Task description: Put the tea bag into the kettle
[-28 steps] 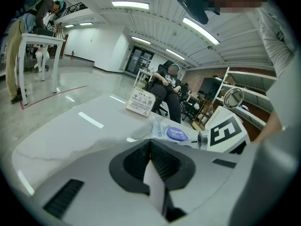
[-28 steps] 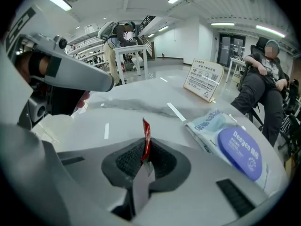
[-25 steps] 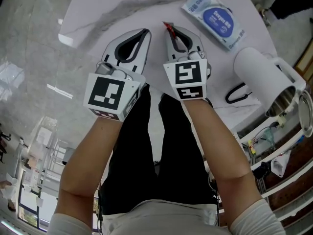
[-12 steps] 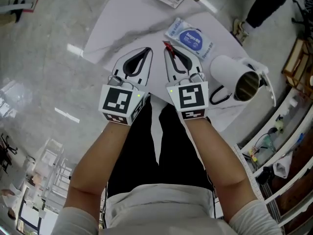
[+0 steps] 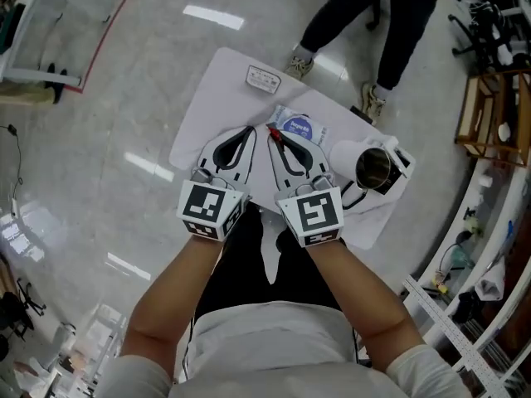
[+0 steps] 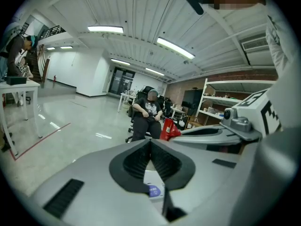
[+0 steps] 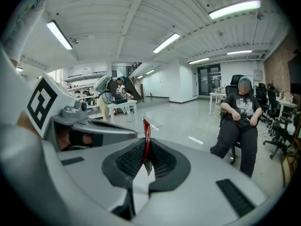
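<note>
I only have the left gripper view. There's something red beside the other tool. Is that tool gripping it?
Observer: Yes. The right gripper view shows the right tool shut on a thin red packet, pinched edge-on between its pads.
Operator: Where is the kettle? I can't find it.
Observer: In the head view the white kettle sits on the table, just to the right of the right tool.
Operator: Is its mouth covered?
Observer: No. The mouth faces up uncovered, and the steel inside shows.
</note>
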### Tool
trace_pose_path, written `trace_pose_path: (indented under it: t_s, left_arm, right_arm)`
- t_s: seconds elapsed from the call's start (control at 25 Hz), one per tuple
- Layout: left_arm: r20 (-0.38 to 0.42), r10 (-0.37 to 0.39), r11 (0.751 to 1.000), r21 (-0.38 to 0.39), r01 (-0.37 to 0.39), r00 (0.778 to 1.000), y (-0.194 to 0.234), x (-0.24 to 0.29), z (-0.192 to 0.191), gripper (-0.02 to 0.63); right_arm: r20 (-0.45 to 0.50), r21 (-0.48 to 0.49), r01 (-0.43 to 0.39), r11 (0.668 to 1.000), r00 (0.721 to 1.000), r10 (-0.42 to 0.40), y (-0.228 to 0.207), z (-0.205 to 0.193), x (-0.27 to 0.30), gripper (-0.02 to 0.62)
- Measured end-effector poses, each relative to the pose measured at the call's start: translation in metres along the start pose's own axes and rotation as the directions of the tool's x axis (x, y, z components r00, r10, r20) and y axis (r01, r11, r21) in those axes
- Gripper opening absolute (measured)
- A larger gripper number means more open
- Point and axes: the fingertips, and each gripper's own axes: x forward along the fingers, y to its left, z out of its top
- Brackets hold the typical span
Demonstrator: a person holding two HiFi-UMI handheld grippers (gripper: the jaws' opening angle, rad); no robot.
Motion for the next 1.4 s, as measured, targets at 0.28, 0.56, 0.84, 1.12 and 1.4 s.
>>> trace_pose_path:
  t_s: [0.28, 0.56, 0.84, 1.12, 1.4]
  left_arm:
    - [0.016, -0.061, 0.998, -0.005, 0.061, 0.998, -0.036, -0.027, 0.048, 0.008]
    - [0.020, -0.151, 0.987, 0.062, 0.150, 0.988, -0.067, -0.048, 0.090, 0.008]
    - [0.079, -0.238, 0.966, 0.125, 0.227, 0.968, -0.117, -0.060, 0.150, 0.008]
    - [0.097, -0.309, 0.942, 0.168, 0.291, 0.946, -0.169, -0.074, 0.161, 0.008]
    - [0.090, -0.365, 0.924, 0.156, 0.349, 0.927, -0.197, -0.065, 0.159, 0.008]
  right_arm:
    - [0.054, 0.015, 0.056, 0.998, 0.997, -0.057, 0.007, 0.058, -0.039, 0.029]
    - [0.100, 0.014, 0.155, 0.988, 0.983, -0.155, 0.002, 0.101, -0.086, 0.029]
    - [0.191, 0.051, 0.267, 0.962, 0.943, -0.272, -0.009, 0.141, -0.138, 0.029]
    - [0.230, 0.093, 0.307, 0.947, 0.919, -0.320, -0.014, 0.145, -0.197, 0.029]
    - [0.262, 0.101, 0.336, 0.936, 0.899, -0.351, -0.023, 0.146, -0.218, 0.029]
